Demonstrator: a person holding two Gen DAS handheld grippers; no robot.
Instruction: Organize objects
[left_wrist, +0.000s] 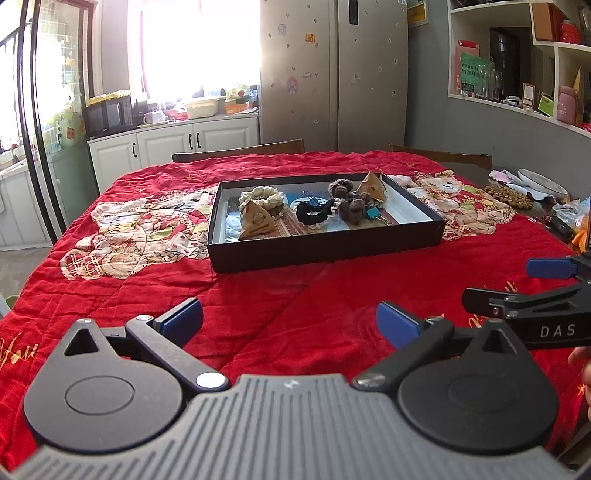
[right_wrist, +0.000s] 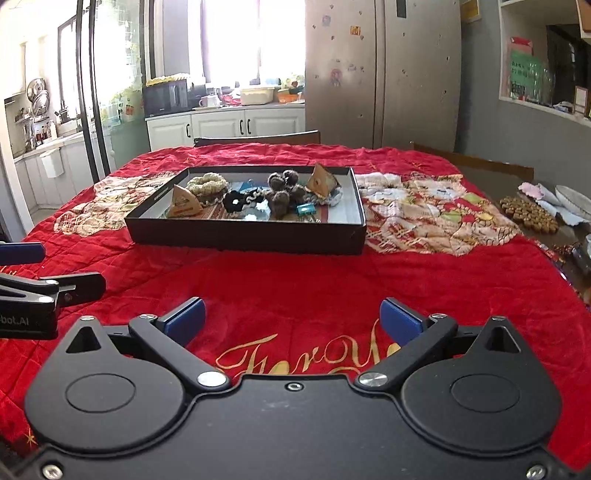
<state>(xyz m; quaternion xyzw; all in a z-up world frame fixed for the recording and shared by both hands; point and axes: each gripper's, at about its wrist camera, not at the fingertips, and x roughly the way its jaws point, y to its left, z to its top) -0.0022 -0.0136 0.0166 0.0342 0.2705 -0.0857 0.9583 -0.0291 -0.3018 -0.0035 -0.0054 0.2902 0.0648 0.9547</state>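
A shallow black box (left_wrist: 325, 254) (right_wrist: 243, 240) lies on the red quilted cloth (left_wrist: 280, 295) at mid-table. Inside it are a cream scrunchie (left_wrist: 258, 197) (right_wrist: 205, 182), a black scrunchie (left_wrist: 314, 212) (right_wrist: 238, 201), a brown fuzzy scrunchie (left_wrist: 349, 199) (right_wrist: 282, 192), two brown triangular packets (left_wrist: 256, 221) (right_wrist: 321, 182) and a teal binder clip (left_wrist: 375, 214) (right_wrist: 306, 210). My left gripper (left_wrist: 290, 317) (right_wrist: 51, 267) hovers open over bare cloth in front of the box. Beside it, my right gripper (right_wrist: 293, 319) (left_wrist: 513, 282) stands wide open, nothing between its blue pads.
At the table's right edge are a wooden bead mat (right_wrist: 528, 214), a white plate (left_wrist: 543, 182) and loose clutter. Two chair backs (left_wrist: 240, 149) rise behind the far edge. A fridge (left_wrist: 332, 74), kitchen counter and wall shelves stand beyond.
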